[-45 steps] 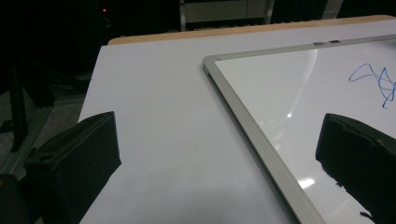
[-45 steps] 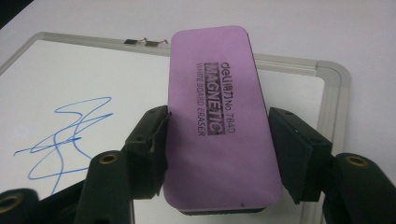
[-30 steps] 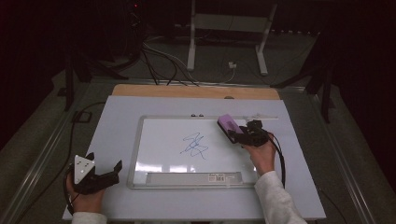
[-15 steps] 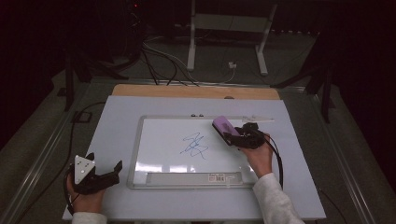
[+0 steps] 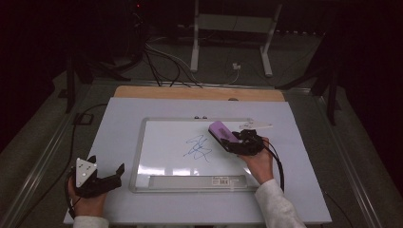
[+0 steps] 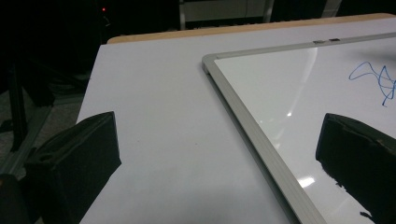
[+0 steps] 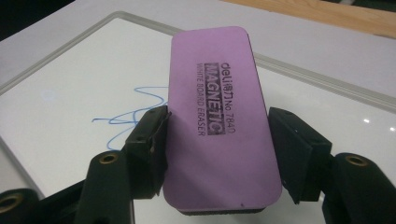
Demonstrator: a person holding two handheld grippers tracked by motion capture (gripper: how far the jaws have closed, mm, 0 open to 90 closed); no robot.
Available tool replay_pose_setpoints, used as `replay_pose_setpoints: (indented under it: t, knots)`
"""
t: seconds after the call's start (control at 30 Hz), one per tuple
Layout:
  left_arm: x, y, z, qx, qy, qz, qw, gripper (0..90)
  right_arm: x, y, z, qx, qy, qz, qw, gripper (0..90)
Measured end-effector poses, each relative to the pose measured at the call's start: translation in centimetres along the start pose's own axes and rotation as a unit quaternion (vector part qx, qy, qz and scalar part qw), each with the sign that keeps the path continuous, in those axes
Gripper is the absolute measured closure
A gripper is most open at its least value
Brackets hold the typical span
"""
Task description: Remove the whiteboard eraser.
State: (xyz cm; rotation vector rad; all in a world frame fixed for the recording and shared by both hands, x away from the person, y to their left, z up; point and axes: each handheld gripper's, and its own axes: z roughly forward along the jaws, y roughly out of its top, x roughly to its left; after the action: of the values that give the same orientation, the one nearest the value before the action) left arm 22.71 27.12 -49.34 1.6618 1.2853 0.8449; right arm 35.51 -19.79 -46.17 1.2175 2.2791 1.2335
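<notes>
Fingers of my right gripper [image 7: 217,154] are squeezing the purple eraser [image 7: 217,116] by its long sides, holding it over the whiteboard [image 5: 166,142] beside the blue scribble [image 5: 197,148]. My left gripper [image 6: 219,154] is resting wide open, holding nothing, by the board's corner.

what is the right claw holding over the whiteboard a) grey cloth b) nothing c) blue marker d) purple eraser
d: the right claw grips a purple eraser by its long sides, its label reading "magnetic white board eraser", above the whiteboard beside the blue scribble.
</notes>
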Motion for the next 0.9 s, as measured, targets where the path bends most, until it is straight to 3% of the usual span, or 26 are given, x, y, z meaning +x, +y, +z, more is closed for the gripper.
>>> replay_pose_setpoints:
  t: [0.43, 0.9]
  knots:
    - [0.0, 0.0, 0.0, -0.001, 0.001, 0.000, 1.0000, 0.6, 1.9, -0.6, 0.9, 0.013, 0.018, -0.038, 0.9990, 41.3]
    - [0.0, 0.0, 0.0, -0.001, 0.000, 0.001, 1.0000, 0.6, 3.7, -1.3, 2.3, 0.028, 0.035, -0.054, 0.9975, 41.3]
